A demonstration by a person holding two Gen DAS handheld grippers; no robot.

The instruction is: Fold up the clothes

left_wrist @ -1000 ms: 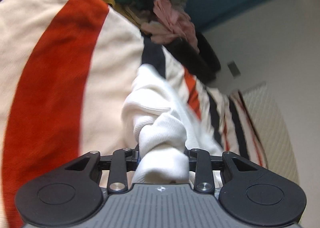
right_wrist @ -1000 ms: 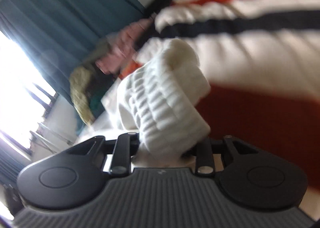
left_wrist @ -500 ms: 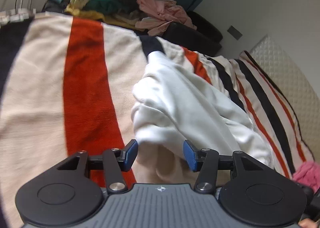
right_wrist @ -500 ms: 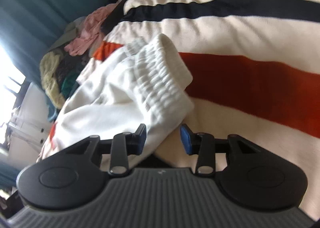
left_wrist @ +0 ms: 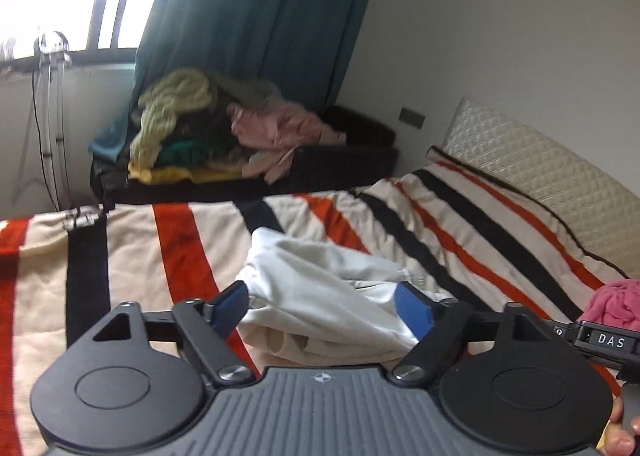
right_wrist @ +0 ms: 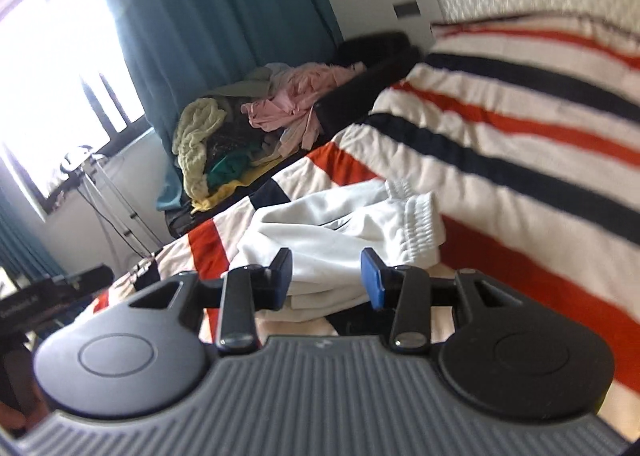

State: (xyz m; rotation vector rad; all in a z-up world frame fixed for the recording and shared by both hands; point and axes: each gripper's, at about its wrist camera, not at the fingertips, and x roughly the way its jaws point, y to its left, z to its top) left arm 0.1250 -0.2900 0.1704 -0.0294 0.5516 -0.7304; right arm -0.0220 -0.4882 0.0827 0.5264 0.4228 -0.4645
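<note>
A white garment (left_wrist: 320, 288) with a ribbed elastic waistband (right_wrist: 420, 224) lies in a loose folded heap on the striped blanket (left_wrist: 460, 232). My left gripper (left_wrist: 322, 310) is open and empty, raised just in front of the heap. My right gripper (right_wrist: 326, 276) is open and empty too, close before the garment (right_wrist: 340, 232) near its waistband end. Neither gripper touches the cloth.
A pile of mixed clothes (left_wrist: 208, 132) fills a dark suitcase (left_wrist: 352, 152) beyond the bed's far edge, below a teal curtain (left_wrist: 256, 16). A pink garment (left_wrist: 612, 302) lies at the right. A quilted headboard (left_wrist: 540, 180) stands behind. The other gripper's body (left_wrist: 600, 340) shows at right.
Both grippers let go of the white garment, opened and pulled back and up. The garment now lies on the blanket.
</note>
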